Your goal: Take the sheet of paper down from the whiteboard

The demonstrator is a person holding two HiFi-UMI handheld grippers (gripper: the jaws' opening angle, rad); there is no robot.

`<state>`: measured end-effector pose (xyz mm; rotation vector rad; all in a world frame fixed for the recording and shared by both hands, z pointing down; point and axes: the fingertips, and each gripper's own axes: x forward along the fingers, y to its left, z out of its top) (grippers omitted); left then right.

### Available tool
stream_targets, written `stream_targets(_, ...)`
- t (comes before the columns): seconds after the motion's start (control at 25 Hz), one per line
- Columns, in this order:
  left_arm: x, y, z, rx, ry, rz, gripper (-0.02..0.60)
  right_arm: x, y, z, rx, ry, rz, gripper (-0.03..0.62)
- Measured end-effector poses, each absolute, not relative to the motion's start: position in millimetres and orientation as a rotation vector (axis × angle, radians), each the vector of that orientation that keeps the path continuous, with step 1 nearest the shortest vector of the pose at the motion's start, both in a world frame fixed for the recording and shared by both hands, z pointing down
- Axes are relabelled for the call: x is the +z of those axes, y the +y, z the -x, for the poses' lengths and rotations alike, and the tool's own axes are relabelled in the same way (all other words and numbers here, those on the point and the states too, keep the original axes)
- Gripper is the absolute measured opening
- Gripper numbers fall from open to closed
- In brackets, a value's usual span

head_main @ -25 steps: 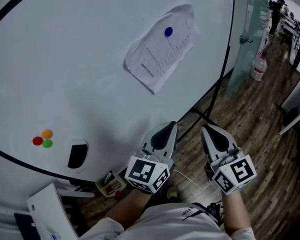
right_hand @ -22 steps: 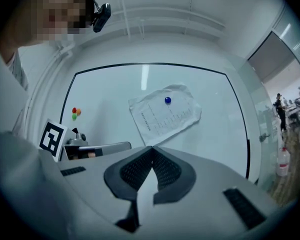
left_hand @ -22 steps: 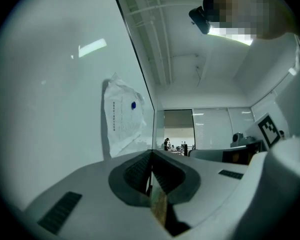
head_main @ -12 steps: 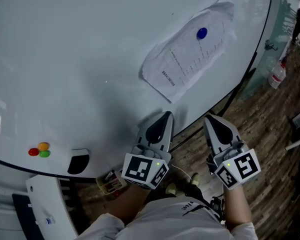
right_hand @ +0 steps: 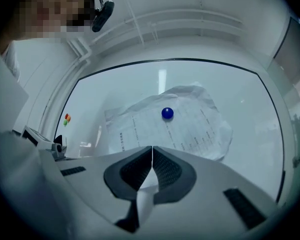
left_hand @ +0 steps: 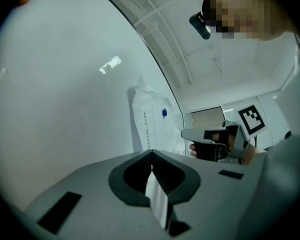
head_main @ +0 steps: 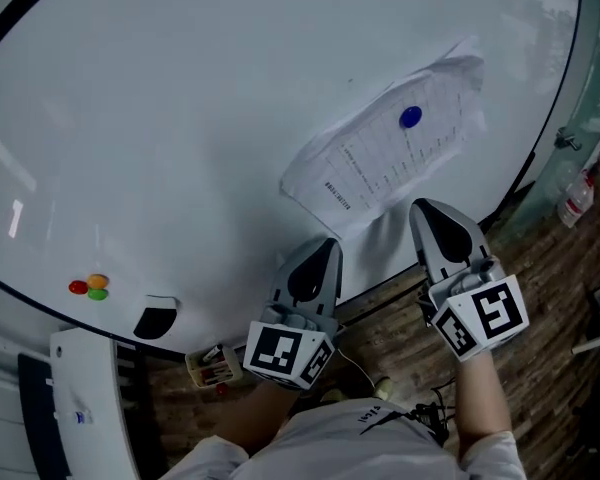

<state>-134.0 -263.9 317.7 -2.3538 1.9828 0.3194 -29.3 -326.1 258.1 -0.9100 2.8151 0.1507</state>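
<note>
A crumpled printed sheet of paper [head_main: 390, 160] hangs on the whiteboard [head_main: 180, 118], pinned by a blue round magnet [head_main: 411, 117]. My left gripper [head_main: 327, 244] is shut and empty, its tip just below the sheet's lower left corner. My right gripper [head_main: 426, 208] is shut and empty too, its tip just under the sheet's lower edge. In the right gripper view the sheet [right_hand: 195, 126] and magnet [right_hand: 167, 113] sit straight ahead above the closed jaws [right_hand: 152, 148]. The left gripper view shows the sheet [left_hand: 149, 126] edge-on beyond its closed jaws [left_hand: 151, 153].
Three coloured magnets [head_main: 89, 287] and a black eraser [head_main: 155, 320] sit at the board's lower left. A small box of markers [head_main: 212, 365] rests under the board's edge. A white stand [head_main: 80, 408] is at bottom left. At right lie a wooden floor [head_main: 545, 278] and a bottle [head_main: 580, 196].
Both grippers have risen toward the board and closer to the sheet. The right one rose more, from beside the floor to just below the paper's edge. Both stayed shut.
</note>
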Motion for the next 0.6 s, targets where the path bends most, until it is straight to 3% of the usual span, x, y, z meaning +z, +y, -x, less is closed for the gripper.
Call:
stream_targets(0.28, 313, -262, 145, 0.364, 2.045, 2.297, 0.012, 229, -342, 43, 0.277, 2.825, 0.862, 0.023)
stream_targets(0.36, 312, -262, 145, 0.372, 2.045, 2.301, 0.014, 219, -347, 47, 0.317, 2.825, 0.865, 0.083)
stream_targets(0.6, 310, -267, 141, 0.407, 2.023, 2.324, 0.029, 195, -356, 55, 0.473, 2.785, 0.935, 0.123)
